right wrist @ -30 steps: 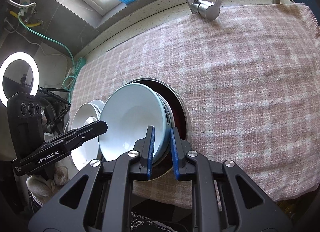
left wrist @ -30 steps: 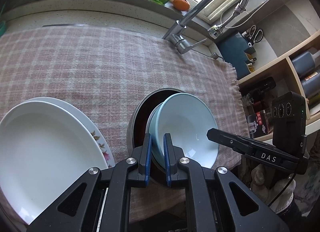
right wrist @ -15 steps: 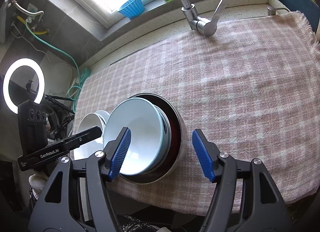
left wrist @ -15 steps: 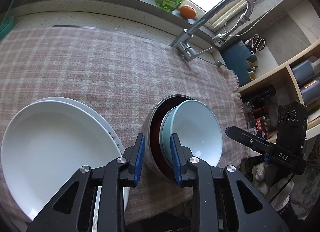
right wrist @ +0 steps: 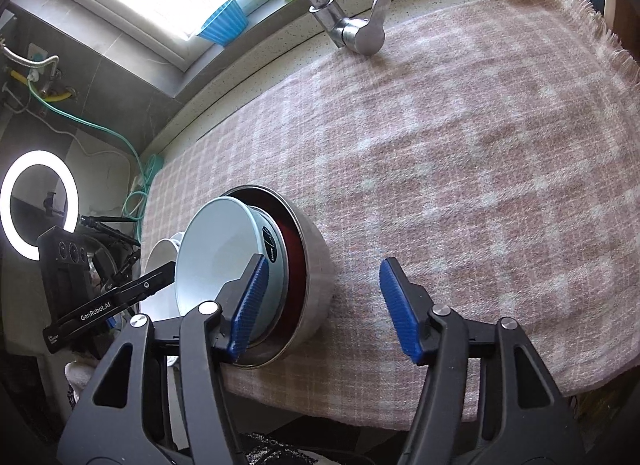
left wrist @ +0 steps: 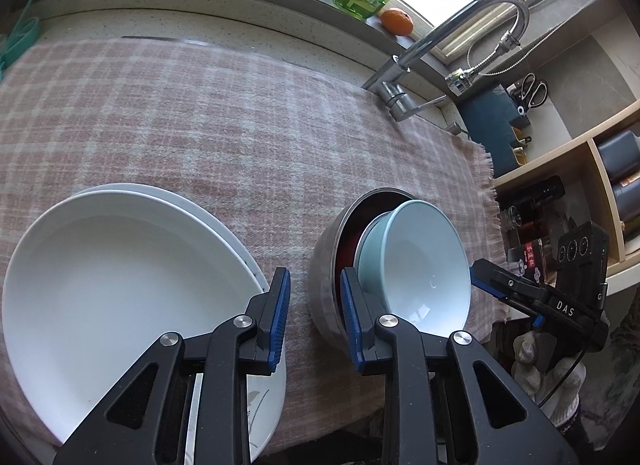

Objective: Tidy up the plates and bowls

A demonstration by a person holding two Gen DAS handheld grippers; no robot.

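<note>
Fingers [right wrist: 250, 297] apart beside nested bowls [right wrist: 224, 261]

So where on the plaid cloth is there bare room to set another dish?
The plaid cloth lies bare from the faucet down to its near edge, right of the stacked bowls. It is crowded near the front-left, where the white plates sit beside those bowls with only a narrow strip between.

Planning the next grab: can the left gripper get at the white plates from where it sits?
Probably yes. The left gripper is open, holds nothing, and the white plates lie uncovered just beside it on the checked cloth.
</note>
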